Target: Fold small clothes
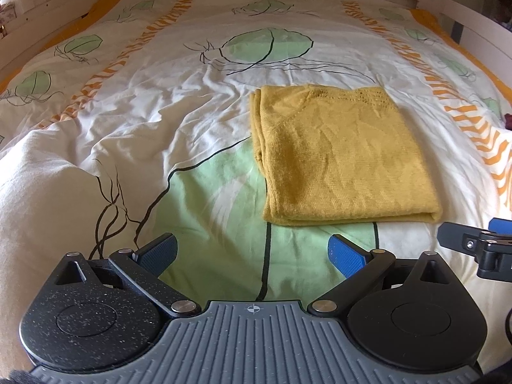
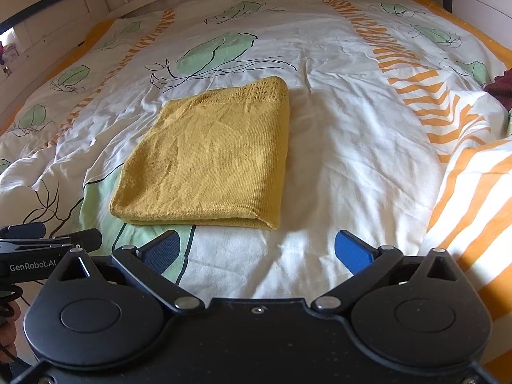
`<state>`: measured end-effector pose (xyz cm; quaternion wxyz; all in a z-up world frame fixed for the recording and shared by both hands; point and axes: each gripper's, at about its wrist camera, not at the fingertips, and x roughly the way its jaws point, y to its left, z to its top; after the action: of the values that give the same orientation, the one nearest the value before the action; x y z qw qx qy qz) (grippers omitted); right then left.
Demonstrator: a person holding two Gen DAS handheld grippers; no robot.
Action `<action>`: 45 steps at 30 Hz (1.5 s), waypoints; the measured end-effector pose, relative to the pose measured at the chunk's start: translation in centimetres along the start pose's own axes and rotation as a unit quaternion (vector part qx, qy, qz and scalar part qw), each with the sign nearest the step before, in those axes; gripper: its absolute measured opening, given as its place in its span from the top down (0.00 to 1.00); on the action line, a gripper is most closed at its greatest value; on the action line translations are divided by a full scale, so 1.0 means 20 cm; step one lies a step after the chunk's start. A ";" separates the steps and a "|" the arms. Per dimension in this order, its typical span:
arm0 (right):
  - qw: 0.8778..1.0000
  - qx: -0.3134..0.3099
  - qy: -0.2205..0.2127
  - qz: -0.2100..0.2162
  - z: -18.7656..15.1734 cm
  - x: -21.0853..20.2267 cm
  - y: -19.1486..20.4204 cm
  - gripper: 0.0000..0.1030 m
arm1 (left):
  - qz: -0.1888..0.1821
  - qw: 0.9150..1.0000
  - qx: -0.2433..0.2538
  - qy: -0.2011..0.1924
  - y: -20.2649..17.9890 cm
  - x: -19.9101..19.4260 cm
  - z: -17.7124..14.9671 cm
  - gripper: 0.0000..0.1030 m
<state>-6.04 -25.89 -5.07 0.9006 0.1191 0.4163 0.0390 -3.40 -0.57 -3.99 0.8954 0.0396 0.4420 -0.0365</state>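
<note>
From the left wrist camera I see my left gripper (image 1: pixel 252 254) with its jaws spread wide and nothing between the blue pads (image 1: pixel 347 257), hanging just above the duvet (image 1: pixel 160 121). The yellow sweater (image 1: pixel 339 153) lies folded into a neat rectangle ahead of that gripper and off to its right, its near folded edge just beyond the right pad but not touching it. At the right edge of this view I catch part of my right gripper (image 1: pixel 480 244), near the sweater's near right corner and apart from it. On the right wrist camera my right gripper (image 2: pixel 257 251) is likewise released, jaws wide and holding nothing, over a plain white stretch of the duvet (image 2: pixel 352 128). Here the sweater (image 2: pixel 208 160) sits ahead and to the left, its near edge just past the left pad (image 2: pixel 163 251), with a clear strip of bedding between them. The lacy knitted band of the sweater is at the far end, away from me. My left gripper (image 2: pixel 48 243) shows at the left edge of this view, close beside the right one. A dark red cloth (image 2: pixel 502 88) peeks in at the far right of the bed
</note>
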 end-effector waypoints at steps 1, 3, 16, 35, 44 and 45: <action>1.000 0.001 -0.001 0.000 0.00 0.00 0.00 0.00 | -0.001 1.000 -0.001 0.001 0.00 0.00 0.00 0.01; 1.000 0.002 -0.001 0.000 0.00 0.00 0.00 0.00 | -0.003 1.000 -0.003 0.001 0.01 0.00 0.00 0.01; 1.000 0.005 0.004 0.002 0.01 0.02 0.00 0.00 | -0.001 1.000 -0.011 0.009 0.00 0.02 0.01 0.01; 1.000 0.006 0.007 0.004 0.03 0.05 0.02 0.00 | -0.001 1.000 -0.012 0.013 0.00 0.04 0.03 0.01; 1.000 0.005 0.008 0.005 0.04 0.06 0.02 0.00 | 0.000 1.000 -0.018 0.013 0.00 0.05 0.05 0.01; 1.000 0.006 0.008 0.005 0.04 0.06 0.02 0.00 | -0.001 1.000 -0.017 0.013 0.00 0.05 0.05 0.01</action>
<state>-4.60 -25.42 -5.36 0.8963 0.1258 0.4232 0.0421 -2.02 -0.73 -4.15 0.8901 0.0246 0.4542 -0.0290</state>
